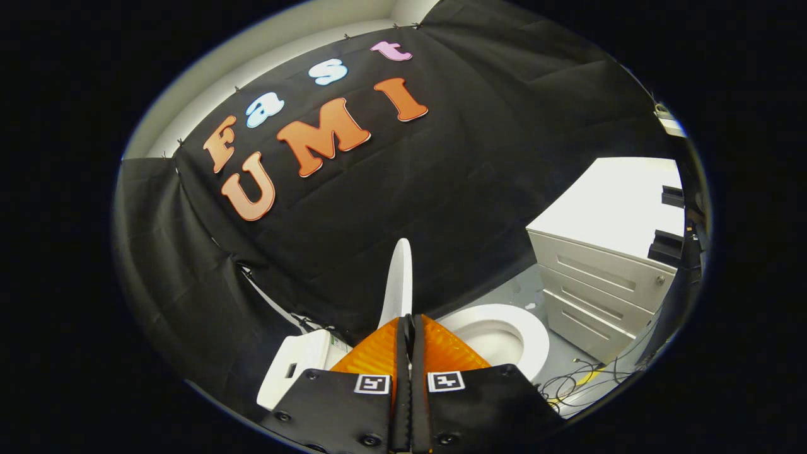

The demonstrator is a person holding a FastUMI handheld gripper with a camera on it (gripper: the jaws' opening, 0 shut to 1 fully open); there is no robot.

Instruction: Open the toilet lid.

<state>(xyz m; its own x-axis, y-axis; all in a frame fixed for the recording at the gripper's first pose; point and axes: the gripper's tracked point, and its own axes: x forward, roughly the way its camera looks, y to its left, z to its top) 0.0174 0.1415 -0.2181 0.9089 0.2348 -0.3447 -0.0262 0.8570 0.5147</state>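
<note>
White lid [398,280] upright, pinched edge-on btwn gripper [408,323] jaws.

I see a white toilet lid [397,284] and a white seat ring [533,334], both plain. The tank [299,362] is white too. The drawer cabinet [599,290] is plain pale grey, the floor [504,287] grey, the cables [577,378] black with some yellow.

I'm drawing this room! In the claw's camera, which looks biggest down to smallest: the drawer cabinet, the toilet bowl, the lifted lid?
As they look in the gripper view:
1. Drawer cabinet, biggest.
2. Toilet bowl, partly hidden by the claw.
3. Lifted lid, a thin sliver, seen edge-on between the closed fingers.
Edge-on view and nearness skew this; the lid's real size may match the bowl.
</note>
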